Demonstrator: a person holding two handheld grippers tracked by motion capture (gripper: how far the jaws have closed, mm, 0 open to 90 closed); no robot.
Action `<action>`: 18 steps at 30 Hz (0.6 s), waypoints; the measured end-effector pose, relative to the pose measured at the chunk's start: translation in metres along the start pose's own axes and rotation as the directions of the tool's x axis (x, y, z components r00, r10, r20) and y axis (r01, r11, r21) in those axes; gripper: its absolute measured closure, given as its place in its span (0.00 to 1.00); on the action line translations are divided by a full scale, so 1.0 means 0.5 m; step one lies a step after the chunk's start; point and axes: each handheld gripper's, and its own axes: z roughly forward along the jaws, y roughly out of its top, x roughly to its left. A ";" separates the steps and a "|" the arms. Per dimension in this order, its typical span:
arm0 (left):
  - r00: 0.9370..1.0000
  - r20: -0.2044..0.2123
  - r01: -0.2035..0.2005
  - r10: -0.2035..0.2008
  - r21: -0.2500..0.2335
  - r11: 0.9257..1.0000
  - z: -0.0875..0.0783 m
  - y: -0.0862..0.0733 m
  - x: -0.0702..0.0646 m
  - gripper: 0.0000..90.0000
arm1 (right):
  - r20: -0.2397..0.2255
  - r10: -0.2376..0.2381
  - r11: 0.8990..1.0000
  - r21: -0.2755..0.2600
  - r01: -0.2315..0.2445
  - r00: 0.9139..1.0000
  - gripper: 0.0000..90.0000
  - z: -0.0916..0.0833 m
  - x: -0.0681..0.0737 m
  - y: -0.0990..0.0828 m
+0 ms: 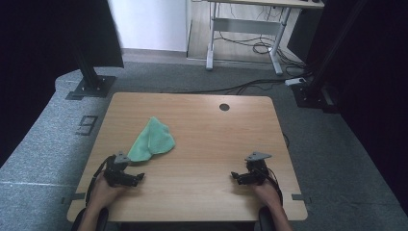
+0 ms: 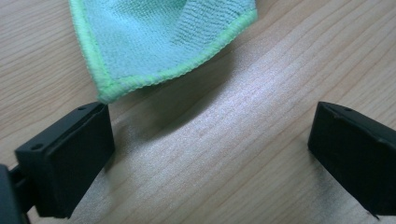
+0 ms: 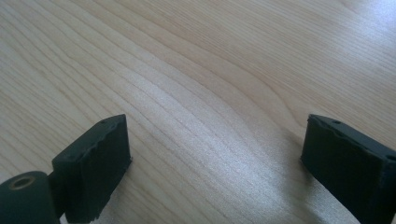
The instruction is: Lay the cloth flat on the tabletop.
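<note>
A crumpled green cloth [image 1: 153, 139] lies on the left half of the wooden table [image 1: 211, 130]. My left gripper [image 1: 129, 169] rests low at the table's front left, just below the cloth's near corner, its jaws wide apart and empty. In the left gripper view that corner of the cloth [image 2: 159, 42] hangs just past the left fingertip [image 2: 70, 158], with bare wood between the jaws [image 2: 210, 140]. My right gripper [image 1: 243, 177] sits at the front right, far from the cloth. Its jaws [image 3: 215, 158] stand wide over bare wood, with nothing between the fingers [image 3: 93, 168].
A round cable hole [image 1: 224, 107] sits near the table's far edge. Black stands [image 1: 91, 77] and another desk's legs [image 1: 240, 43] with cables stand on the grey carpet beyond. The person's hands [image 1: 103, 192] come in at the front edge.
</note>
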 end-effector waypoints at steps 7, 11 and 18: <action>1.000 -0.010 0.014 -0.014 0.005 1.000 -0.015 0.008 0.005 0.20 | 0.000 -0.022 1.000 -0.014 0.022 1.000 0.10 -0.002 -0.001 -0.007; 1.000 -0.004 0.017 -0.017 -0.038 0.999 -0.028 0.016 0.005 0.21 | 0.000 -0.022 0.999 -0.025 0.022 1.000 0.09 -0.002 -0.001 -0.009; 1.000 -0.004 0.011 -0.012 -0.082 0.997 -0.046 0.034 -0.001 0.24 | 0.002 -0.024 0.999 -0.023 0.024 1.000 0.09 -0.001 -0.001 -0.009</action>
